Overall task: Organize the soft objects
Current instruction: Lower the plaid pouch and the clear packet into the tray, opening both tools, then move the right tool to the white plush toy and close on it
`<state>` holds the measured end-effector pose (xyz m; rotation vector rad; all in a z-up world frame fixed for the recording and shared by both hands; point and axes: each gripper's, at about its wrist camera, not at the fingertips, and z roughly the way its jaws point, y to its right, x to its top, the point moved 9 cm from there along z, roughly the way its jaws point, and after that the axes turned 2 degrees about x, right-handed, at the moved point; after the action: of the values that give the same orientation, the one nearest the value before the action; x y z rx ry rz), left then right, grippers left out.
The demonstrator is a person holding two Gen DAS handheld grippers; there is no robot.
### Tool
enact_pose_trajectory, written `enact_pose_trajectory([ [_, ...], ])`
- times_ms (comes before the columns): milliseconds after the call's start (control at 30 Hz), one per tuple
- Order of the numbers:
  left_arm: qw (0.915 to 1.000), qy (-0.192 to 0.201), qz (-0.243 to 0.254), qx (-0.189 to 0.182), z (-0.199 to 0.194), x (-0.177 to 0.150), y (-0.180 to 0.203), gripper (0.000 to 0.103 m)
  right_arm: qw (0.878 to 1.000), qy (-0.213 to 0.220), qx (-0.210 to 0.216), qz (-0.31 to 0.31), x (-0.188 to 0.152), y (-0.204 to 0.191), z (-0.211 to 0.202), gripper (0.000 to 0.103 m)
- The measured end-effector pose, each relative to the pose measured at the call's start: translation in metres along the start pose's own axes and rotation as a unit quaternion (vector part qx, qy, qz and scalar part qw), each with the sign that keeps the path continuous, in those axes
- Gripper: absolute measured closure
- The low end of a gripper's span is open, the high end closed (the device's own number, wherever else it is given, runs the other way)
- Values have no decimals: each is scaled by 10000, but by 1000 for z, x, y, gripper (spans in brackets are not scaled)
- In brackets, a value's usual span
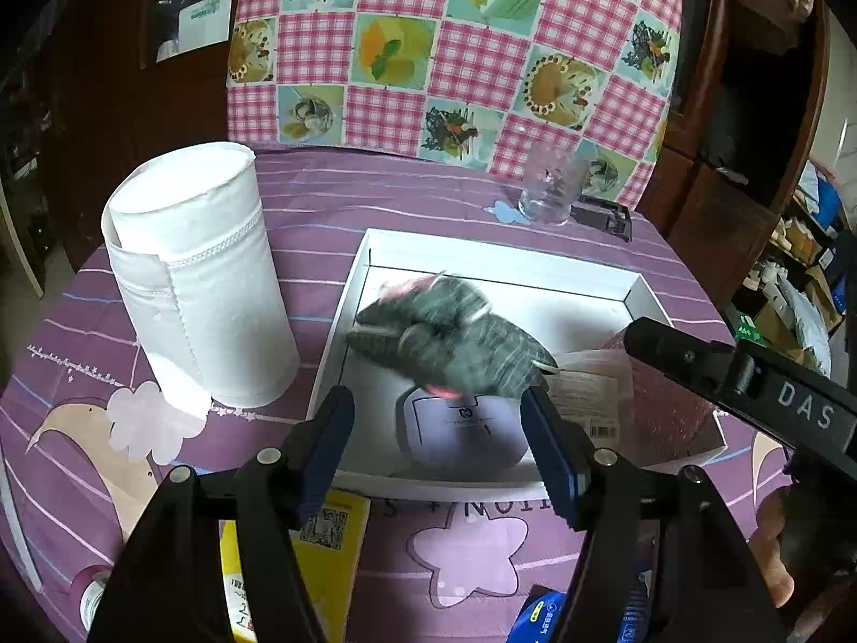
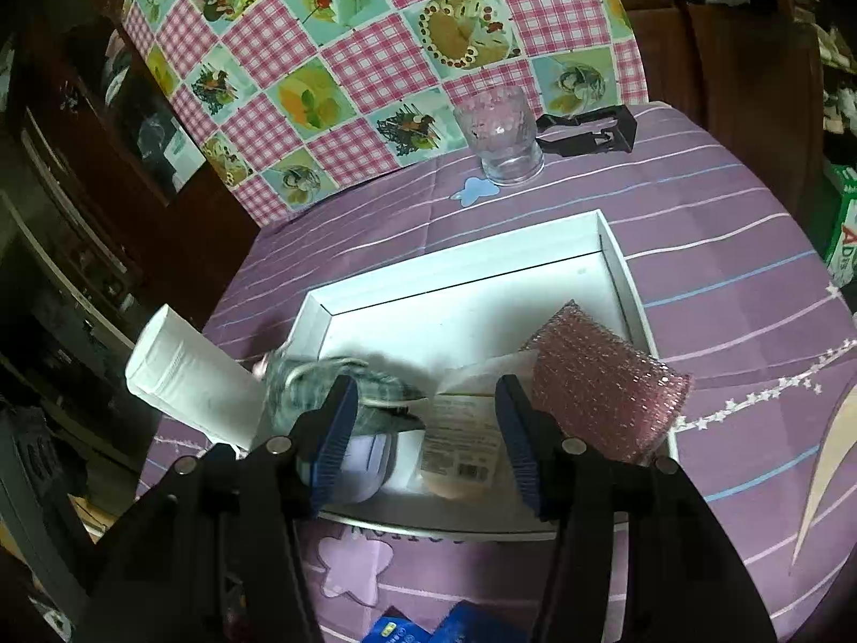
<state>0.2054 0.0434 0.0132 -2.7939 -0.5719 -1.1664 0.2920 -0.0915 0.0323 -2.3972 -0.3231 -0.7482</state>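
Note:
A white shallow box (image 1: 498, 254) (image 2: 460, 257) lies on the purple table. In it a grey knitted bundle with pink trim (image 1: 450, 337) (image 2: 343, 380) looks motion-blurred, above a pale lavender packet (image 1: 460, 428) (image 2: 364, 461). A pink mesh scrubber (image 1: 664, 407) (image 2: 605, 391) and a labelled wrapper (image 1: 584, 402) (image 2: 460, 445) lie at the box's right. My left gripper (image 1: 436, 412) is open over the box's near edge, just before the bundle. My right gripper (image 2: 426, 402) is open over the wrapper, holding nothing; its arm also shows in the left wrist view (image 1: 750, 380).
A white paper roll (image 1: 198, 273) (image 2: 193, 375) stands left of the box. A glass (image 1: 549, 190) (image 2: 498, 134) and a black clip (image 1: 602, 214) (image 2: 589, 131) sit at the back by a checked cloth. A yellow booklet (image 1: 326, 546) and blue packets (image 2: 428, 627) lie near me.

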Motion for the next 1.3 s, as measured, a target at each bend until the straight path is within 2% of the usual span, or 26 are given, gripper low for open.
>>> enact_pose_trajectory([
  [133,10000,30,34,1,-6,0,2,38,9993,84,-263,-248,-4,1,-10,48],
  [300,9998,113,62,-130,-17,0,9,38,9987,234,-310,-334,-6,1,-27,48],
  [500,9993,270,238,46,-22,0,15,38,9973,345,-483,-432,-9,6,-39,48],
  [700,9994,212,266,25,-20,-3,16,38,9966,348,-512,-547,-18,14,-46,48],
  [900,9998,61,215,5,-16,-5,14,38,9942,325,-763,-682,-26,23,-58,48],
  [1033,9998,31,203,-12,-19,-7,16,38,9927,363,-767,-862,-35,22,-71,48],
  [1300,9990,146,406,-90,-38,-10,25,38,9936,498,-655,-770,-60,37,-91,48],
])
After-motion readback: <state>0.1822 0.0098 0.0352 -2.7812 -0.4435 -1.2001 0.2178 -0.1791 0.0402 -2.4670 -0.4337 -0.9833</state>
